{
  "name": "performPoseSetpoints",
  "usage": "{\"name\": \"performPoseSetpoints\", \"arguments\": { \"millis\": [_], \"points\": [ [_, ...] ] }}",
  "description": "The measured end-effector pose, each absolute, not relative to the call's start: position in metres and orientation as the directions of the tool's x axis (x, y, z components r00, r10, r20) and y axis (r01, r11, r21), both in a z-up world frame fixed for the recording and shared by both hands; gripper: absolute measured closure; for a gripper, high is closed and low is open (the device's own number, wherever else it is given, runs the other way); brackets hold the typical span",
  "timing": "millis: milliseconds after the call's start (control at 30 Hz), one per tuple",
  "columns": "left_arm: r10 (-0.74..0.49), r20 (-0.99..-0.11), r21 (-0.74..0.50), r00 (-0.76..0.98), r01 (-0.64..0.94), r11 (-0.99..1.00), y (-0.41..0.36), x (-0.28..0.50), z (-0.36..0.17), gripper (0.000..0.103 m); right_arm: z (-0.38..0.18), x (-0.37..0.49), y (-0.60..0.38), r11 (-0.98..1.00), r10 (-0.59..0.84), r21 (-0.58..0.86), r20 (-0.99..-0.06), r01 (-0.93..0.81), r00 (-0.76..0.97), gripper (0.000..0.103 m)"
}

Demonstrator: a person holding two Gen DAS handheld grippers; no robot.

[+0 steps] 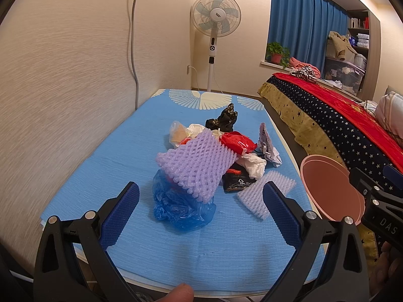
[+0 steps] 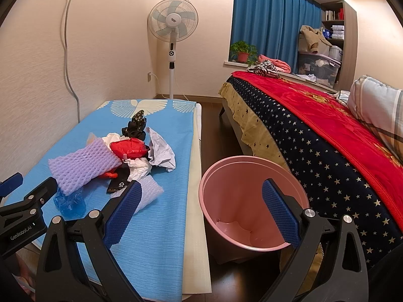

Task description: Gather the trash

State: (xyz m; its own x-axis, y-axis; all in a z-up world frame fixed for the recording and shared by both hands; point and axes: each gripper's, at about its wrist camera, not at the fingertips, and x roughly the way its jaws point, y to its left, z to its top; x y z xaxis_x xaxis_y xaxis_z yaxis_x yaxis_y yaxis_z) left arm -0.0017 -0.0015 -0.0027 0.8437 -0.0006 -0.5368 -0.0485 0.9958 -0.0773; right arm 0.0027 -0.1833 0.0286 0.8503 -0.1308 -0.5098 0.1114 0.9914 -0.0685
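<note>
A heap of trash lies on the blue-covered table (image 1: 105,166): a purple foam net (image 1: 196,166) resting on a crumpled blue plastic bag (image 1: 181,206), a red bag (image 1: 238,142), white paper (image 1: 257,166), a black wrapper (image 1: 238,182) and a pale foam net (image 1: 264,191). My left gripper (image 1: 201,201) is open just short of the blue bag, holding nothing. My right gripper (image 2: 202,201) is open above the rim of a pink bin (image 2: 252,201) that stands on the floor between the table and a bed. The foam net (image 2: 83,168) lies left of it.
A bed with a red and starry blanket (image 2: 327,138) runs along the right. A standing fan (image 2: 172,22) is at the far wall, beside blue curtains (image 2: 272,20) and a potted plant (image 2: 243,51). A cable (image 1: 133,37) hangs down the left wall.
</note>
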Motion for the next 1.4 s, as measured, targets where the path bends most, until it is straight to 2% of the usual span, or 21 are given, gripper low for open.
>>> {"name": "performPoseSetpoints", "arguments": {
  "millis": [900, 1067, 1267, 1400],
  "points": [
    [0.009, -0.549, -0.110, 0.836, -0.083, 0.990, 0.007, 0.000, -0.002, 0.008, 0.023, 0.008, -0.180, 0.993, -0.114, -0.027, -0.525, 0.117, 0.844, 0.009],
    [0.044, -0.556, -0.129, 0.830, -0.138, 0.982, 0.022, 0.005, -0.004, 0.008, 0.021, 0.014, -0.186, 0.994, -0.082, 0.018, -0.542, 0.110, 0.836, 0.017],
    [0.041, -0.563, -0.150, 0.825, -0.151, 0.977, 0.028, 0.017, -0.010, 0.025, 0.008, 0.033, -0.183, 0.994, 0.006, 0.093, -0.582, 0.059, 0.813, 0.033],
    [0.036, -0.574, -0.153, 0.818, -0.150, 0.977, 0.028, 0.028, -0.016, 0.038, -0.005, 0.047, -0.179, 0.992, 0.033, 0.117, -0.605, 0.048, 0.795, 0.033]
  ]
}}
